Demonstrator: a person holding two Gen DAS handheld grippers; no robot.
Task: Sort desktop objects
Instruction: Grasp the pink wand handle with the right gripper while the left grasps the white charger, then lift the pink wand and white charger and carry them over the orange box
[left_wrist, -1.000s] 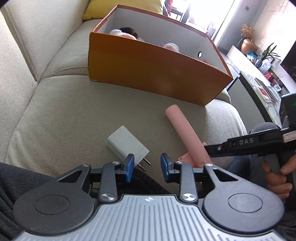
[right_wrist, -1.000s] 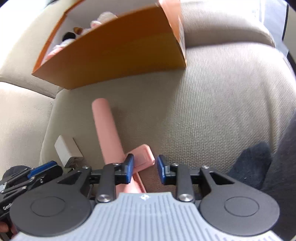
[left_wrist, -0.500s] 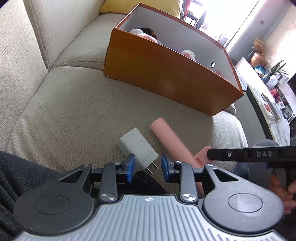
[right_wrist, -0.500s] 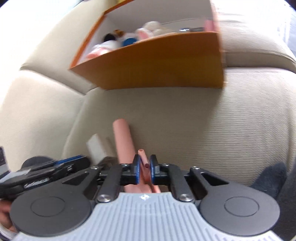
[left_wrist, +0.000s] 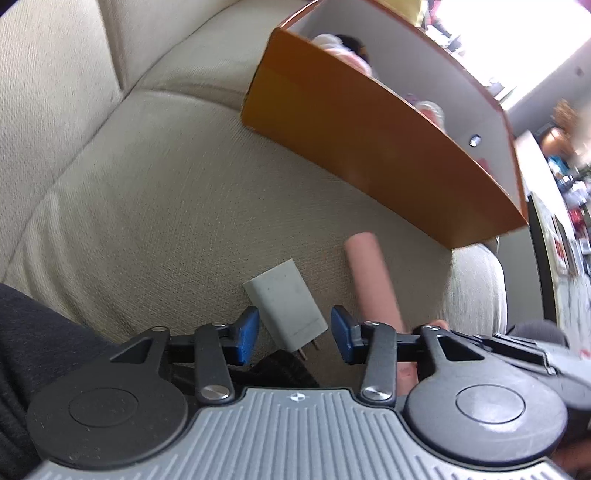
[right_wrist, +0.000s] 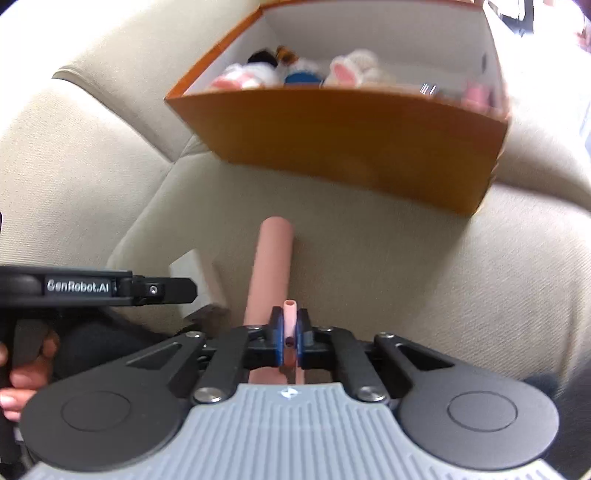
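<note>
sofa: coarse woven cloth | box: matt cardboard | charger: smooth plastic

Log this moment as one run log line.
left gripper: open, over charger | right gripper: shut on pink tool | box: toys inside, on sofa

A beige woven-fabric sofa fills most of both views, its seat cushions meeting a padded backrest at a deep seam. Strong daylight pours in from a bright opening at the upper right, washing that corner out to white. Beside it runs a grey wall. At the far right edge sits blurred, colourful clutter, possibly on a low table.
</note>
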